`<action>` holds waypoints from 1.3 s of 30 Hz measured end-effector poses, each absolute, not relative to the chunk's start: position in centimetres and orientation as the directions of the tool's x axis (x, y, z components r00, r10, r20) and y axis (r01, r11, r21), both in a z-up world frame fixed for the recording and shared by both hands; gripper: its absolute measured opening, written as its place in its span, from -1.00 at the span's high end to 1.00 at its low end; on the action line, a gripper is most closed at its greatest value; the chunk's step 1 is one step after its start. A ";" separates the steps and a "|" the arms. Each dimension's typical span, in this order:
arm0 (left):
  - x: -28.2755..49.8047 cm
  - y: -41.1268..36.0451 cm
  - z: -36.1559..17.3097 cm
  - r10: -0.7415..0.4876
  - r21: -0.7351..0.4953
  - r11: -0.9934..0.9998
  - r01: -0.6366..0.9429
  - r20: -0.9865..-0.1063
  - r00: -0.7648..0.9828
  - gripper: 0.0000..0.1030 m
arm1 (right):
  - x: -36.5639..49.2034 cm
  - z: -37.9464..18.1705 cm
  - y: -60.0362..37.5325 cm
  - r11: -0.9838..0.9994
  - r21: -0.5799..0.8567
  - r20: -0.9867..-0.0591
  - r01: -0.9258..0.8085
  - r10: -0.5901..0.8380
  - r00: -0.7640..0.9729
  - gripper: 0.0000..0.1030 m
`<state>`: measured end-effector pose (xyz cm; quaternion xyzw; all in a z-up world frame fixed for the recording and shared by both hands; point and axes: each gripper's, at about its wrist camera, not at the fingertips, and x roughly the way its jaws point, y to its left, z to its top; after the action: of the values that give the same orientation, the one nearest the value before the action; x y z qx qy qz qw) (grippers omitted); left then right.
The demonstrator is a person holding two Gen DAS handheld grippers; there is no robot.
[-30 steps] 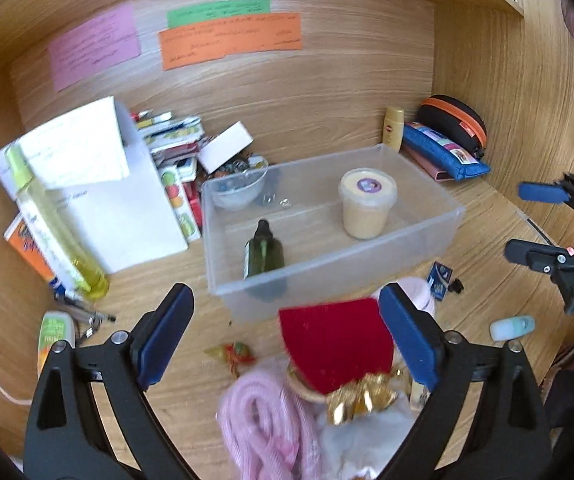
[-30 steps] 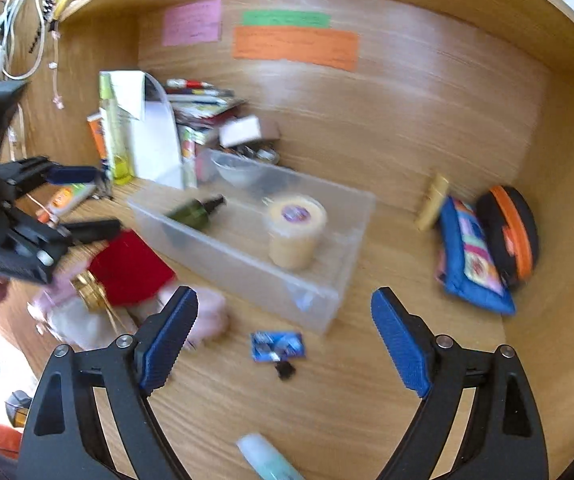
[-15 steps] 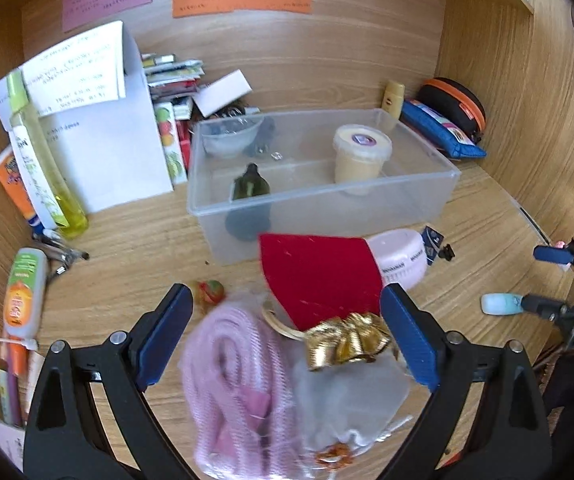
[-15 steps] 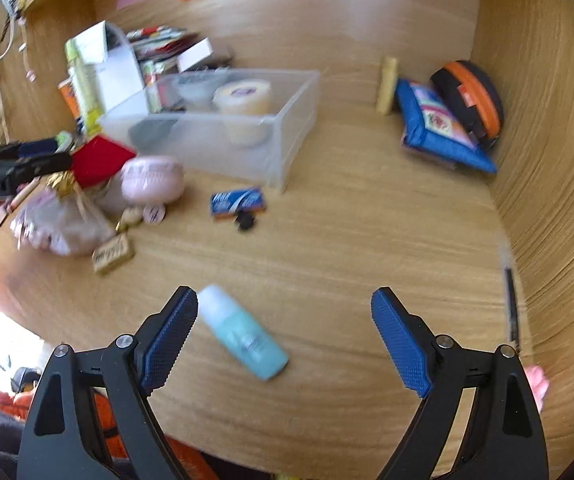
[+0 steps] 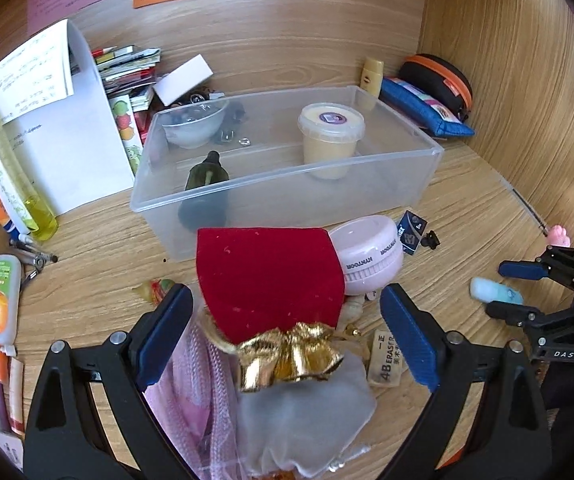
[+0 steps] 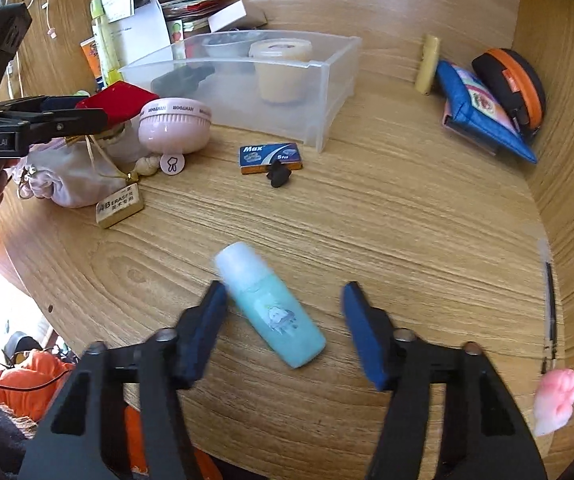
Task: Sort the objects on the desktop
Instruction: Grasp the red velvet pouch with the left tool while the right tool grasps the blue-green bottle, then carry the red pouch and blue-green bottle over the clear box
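Observation:
A clear plastic bin [image 5: 427, 168] holds a cream jar [image 5: 330, 136], a dark green bottle [image 5: 203, 184] and a small bowl [image 5: 195, 126]. My left gripper [image 5: 285, 336] is open, its jaws on either side of a red pouch with a gold bow [image 5: 267, 276], lying on a white bag [image 5: 307, 416]. My right gripper [image 6: 283, 320] is open around a teal bottle [image 6: 271, 304] lying on the desk; its left pad is close to the bottle. The right gripper [image 5: 515, 290] also shows in the left wrist view.
A pink round case [image 6: 175, 124], an eraser [image 6: 119, 206], a blue Max box [image 6: 271, 158] and a black clip [image 6: 278, 174] lie in front of the bin. Blue and orange pouches [image 6: 487, 112] sit at back right. Papers and bottles [image 5: 11, 168] stand left.
My right gripper has moved forward and down over the teal bottle and narrowed around it. My left gripper has come closer to the red pouch.

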<state>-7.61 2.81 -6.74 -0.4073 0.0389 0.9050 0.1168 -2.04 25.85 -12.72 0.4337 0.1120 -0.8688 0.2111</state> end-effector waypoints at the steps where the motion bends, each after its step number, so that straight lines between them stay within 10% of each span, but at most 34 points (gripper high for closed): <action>1: -7.8 2.9 -6.8 0.176 -0.017 -0.969 -0.247 -0.750 -0.638 -0.86 | -2.0 -12.7 25.8 -0.885 -0.012 -0.800 0.466 -0.271 -0.535 0.11; 8: -9.2 3.7 -7.5 0.158 0.016 -0.962 -0.273 -0.783 -0.602 -0.86 | -2.4 -12.6 25.5 -0.880 0.006 -0.794 0.475 -0.293 -0.532 0.56; 16: -9.7 3.1 -7.4 0.153 0.031 -0.949 -0.315 -0.826 -0.543 -0.81 | -2.8 -12.5 25.5 -0.867 0.087 -0.783 0.491 -0.364 -0.504 0.56; 26: -10.5 3.1 -7.6 0.136 0.058 -0.940 -0.336 -0.841 -0.524 0.00 | -3.2 -12.2 26.3 -0.855 0.180 -0.761 0.486 -0.434 -0.483 0.56; 39: -8.7 2.0 -4.4 0.170 0.038 -0.953 -0.302 -0.757 -0.630 0.02 | -4.6 -9.1 26.9 -0.864 0.172 -0.714 0.474 -0.440 -0.544 0.56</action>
<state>-8.73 1.96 -4.36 -0.4093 0.0807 0.8993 0.1312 -4.65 26.90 -9.06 0.4005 0.0208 -0.8784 0.2601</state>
